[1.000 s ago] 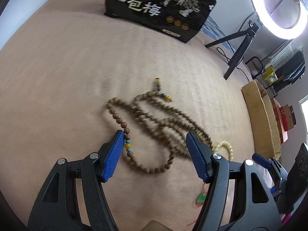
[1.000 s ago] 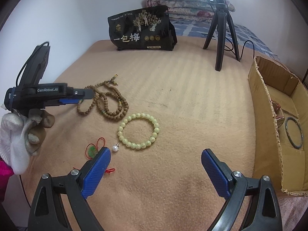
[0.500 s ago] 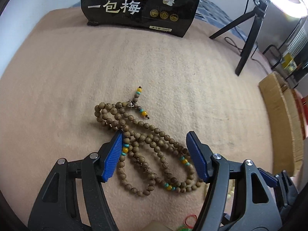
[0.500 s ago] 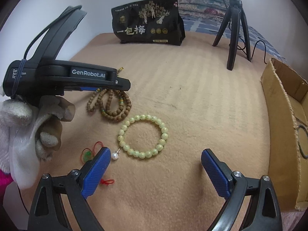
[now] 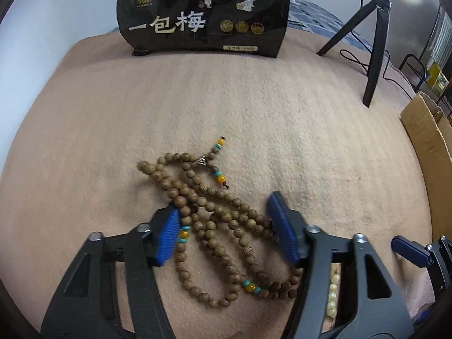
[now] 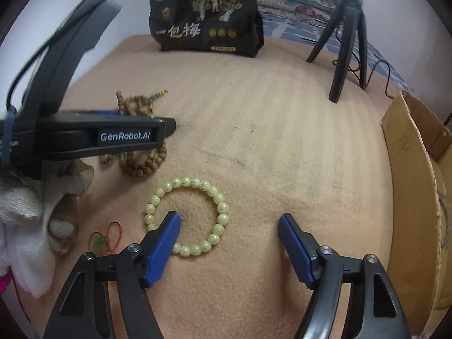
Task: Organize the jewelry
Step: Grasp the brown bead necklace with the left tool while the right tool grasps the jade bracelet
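The left gripper (image 5: 226, 226) is angled down over the mala (image 5: 214, 226), a long string of brown wooden beads heaped in loops on the tan blanket (image 5: 254, 113); its jaws are closing, with several strands lying between the blue pads, the left pad touching the beads beside a turquoise-and-amber spacer, the right pad just beside them; no firm grip can be seen. The right gripper (image 6: 228, 243) is lowered over the bracelet (image 6: 186, 214), a ring of pale yellow-green beads lying flat near the mala; its jaws are closing too, still wide apart; the left pad is set inside the ring over its near-left side, the right pad stands outside, apart from the beads, so one side of the ring lies between them, unpressed. A green charm (image 6: 99, 244) on red cord is seen left of the bracelet, beside a white glove (image 6: 31, 220); a cardboard box (image 6: 409, 197) stands at the right; a black bag (image 6: 206, 19) and a tripod (image 6: 347, 42) stand at the far end.
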Demonstrator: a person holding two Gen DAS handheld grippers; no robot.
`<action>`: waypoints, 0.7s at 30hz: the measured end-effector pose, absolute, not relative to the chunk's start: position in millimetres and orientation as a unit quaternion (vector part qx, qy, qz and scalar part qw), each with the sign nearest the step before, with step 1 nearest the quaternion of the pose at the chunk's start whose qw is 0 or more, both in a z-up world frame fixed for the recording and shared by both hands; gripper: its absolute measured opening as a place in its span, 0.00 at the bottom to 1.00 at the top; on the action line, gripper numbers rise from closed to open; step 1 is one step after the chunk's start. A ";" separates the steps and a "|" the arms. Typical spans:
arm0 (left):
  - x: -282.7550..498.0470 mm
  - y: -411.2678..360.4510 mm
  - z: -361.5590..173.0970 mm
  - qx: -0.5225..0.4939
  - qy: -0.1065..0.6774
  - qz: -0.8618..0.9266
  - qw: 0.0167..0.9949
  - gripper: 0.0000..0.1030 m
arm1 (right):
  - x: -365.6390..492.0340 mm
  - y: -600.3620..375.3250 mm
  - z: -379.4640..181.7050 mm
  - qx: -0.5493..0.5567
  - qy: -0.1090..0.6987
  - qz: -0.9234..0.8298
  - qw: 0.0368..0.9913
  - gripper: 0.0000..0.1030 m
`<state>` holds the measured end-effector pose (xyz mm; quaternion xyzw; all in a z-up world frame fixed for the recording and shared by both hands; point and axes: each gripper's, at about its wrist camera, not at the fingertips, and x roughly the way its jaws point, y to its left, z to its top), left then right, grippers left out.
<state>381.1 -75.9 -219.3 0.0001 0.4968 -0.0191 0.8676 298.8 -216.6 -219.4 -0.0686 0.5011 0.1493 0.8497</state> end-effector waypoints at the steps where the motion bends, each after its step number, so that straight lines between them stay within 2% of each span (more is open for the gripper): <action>1: 381.8 -75.1 -218.7 -0.001 0.495 -0.018 0.869 0.46 | 299.2 -214.5 -219.6 -0.074 0.501 0.148 0.849 0.69; 3: 383.3 -71.7 -217.6 -0.002 0.492 -0.019 0.870 0.31 | 299.3 -212.4 -218.8 -0.076 0.501 0.150 0.849 0.56; 4: 383.6 -70.3 -217.2 -0.002 0.491 -0.020 0.871 0.28 | 298.6 -211.7 -218.2 -0.078 0.501 0.152 0.849 0.52; 6: 383.1 -65.7 -216.3 -0.002 0.489 -0.024 0.872 0.15 | 296.5 -210.5 -217.2 -0.082 0.500 0.154 0.848 0.36; 7: 382.7 -61.5 -215.8 -0.007 0.489 -0.027 0.872 0.13 | 295.8 -209.6 -217.0 -0.086 0.499 0.155 0.848 0.32; 9: 381.4 -51.6 -214.4 -0.031 0.492 -0.037 0.869 0.12 | 294.9 -207.9 -216.2 -0.094 0.498 0.157 0.848 0.13; 10: 380.4 -46.8 -213.8 -0.041 0.494 -0.040 0.868 0.12 | 294.2 -207.6 -215.8 -0.097 0.497 0.156 0.848 0.09; 14: 372.3 -31.7 -209.3 -0.071 0.493 -0.042 0.866 0.10 | 292.6 -211.6 -213.8 -0.081 0.497 0.156 0.850 0.05; 21: 350.9 -14.2 -195.0 -0.080 0.477 -0.042 0.874 0.10 | 286.6 -230.6 -205.3 -0.002 0.494 0.163 0.854 0.05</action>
